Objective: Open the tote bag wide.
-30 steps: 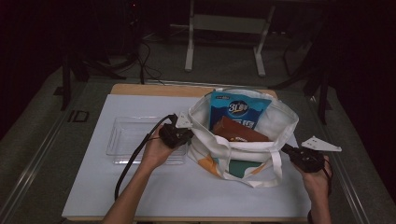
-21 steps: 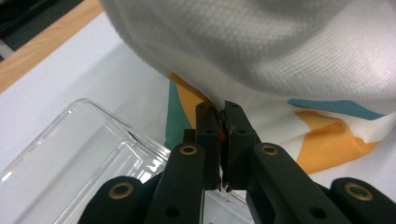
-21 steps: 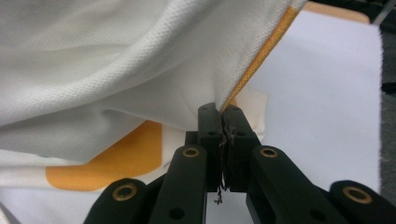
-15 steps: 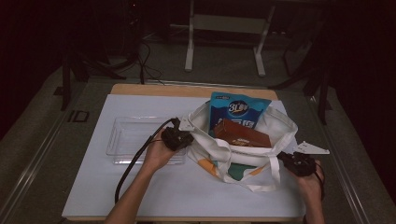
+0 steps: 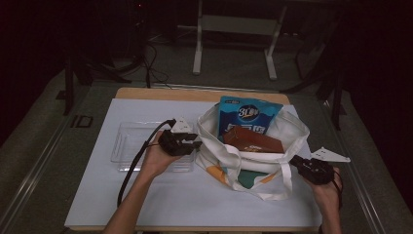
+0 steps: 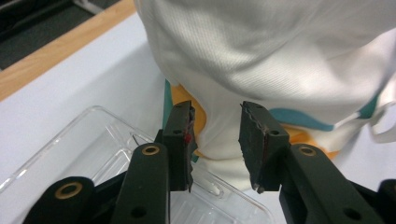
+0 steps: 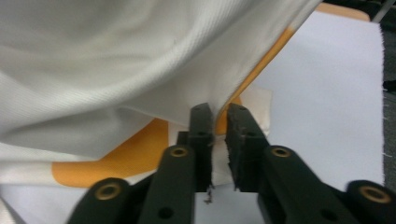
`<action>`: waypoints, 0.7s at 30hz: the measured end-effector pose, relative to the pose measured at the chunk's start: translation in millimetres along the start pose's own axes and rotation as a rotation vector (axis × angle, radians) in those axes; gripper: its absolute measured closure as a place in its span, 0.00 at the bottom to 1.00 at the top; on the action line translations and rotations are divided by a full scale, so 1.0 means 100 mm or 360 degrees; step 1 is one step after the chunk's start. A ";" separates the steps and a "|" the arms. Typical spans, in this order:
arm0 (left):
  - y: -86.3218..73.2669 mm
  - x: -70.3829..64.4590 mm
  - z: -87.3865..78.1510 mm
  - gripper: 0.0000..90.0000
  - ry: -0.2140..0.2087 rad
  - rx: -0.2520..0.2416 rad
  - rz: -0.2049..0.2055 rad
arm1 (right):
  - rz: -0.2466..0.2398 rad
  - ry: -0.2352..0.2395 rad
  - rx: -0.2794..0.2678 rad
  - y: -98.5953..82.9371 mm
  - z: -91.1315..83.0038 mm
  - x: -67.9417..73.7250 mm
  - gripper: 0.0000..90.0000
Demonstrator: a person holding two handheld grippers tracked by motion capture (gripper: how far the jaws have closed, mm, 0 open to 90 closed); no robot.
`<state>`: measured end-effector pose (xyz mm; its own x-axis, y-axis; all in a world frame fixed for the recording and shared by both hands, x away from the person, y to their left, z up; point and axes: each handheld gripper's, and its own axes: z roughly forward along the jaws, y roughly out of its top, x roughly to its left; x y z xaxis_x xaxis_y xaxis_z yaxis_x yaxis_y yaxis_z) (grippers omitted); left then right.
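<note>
R gripper (image 5: 298, 165): near edge, R side of table; jaws nearly together w/ a fold of tote bag (image 5: 253, 161) cloth pinched between, per right gripper view (image 7: 217, 135).
Risk, R side: thin pinch, likely to slip off if pulled hard; bag mouth would then sag shut.
L gripper (image 5: 196, 142): L of bag, over clear tray (image 5: 127, 146); jaws apart, nothing between, bag wall just ahead (image 6: 215, 135).
Risk, L side: closing here could miss the rim and grab only loose side cloth; low sweep could knock tray.
Risk, contents: uneven tug could tip bag, spill packs toward far edge.
Bag spot: mid-R on white mat (image 5: 97, 195), just beside tray, upright-ish, mouth open.
Bag look: white woven cloth, orange + teal print low on front, strap (image 5: 282, 187) looped toward near edge; soft, creased.
Inside, nearer: brown pack (image 5: 253, 141), lying tilted across mouth.
Inside, farther: blue snack bag (image 5: 248, 119), standing, top past rim.
</note>
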<state>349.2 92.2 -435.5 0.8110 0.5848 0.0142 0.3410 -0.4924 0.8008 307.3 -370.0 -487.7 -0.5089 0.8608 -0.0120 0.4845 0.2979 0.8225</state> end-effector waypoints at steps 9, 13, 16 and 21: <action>0.05 0.03 -0.26 0.65 -0.0030 -0.0146 -0.0040 | 0.0039 0.0028 -0.0119 0.07 -0.27 -0.07 0.83; 0.09 0.05 -0.33 0.63 -0.0012 -0.0189 -0.0059 | 0.0051 0.0082 -0.0177 0.13 -0.35 -0.06 0.80; 0.14 0.05 -0.38 0.62 0.0001 -0.0211 -0.0059 | 0.0059 0.0115 -0.0200 0.16 -0.36 -0.03 0.77; 0.24 0.05 -0.45 0.60 0.0008 -0.0255 -0.0061 | 0.0070 0.0142 -0.0209 0.21 -0.32 0.00 0.74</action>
<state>340.4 112.6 -388.9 0.7964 0.6046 -0.0153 0.2911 -0.3609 0.8860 294.2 -377.0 -452.4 -0.5533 0.8299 0.0713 0.4134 0.1993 0.8885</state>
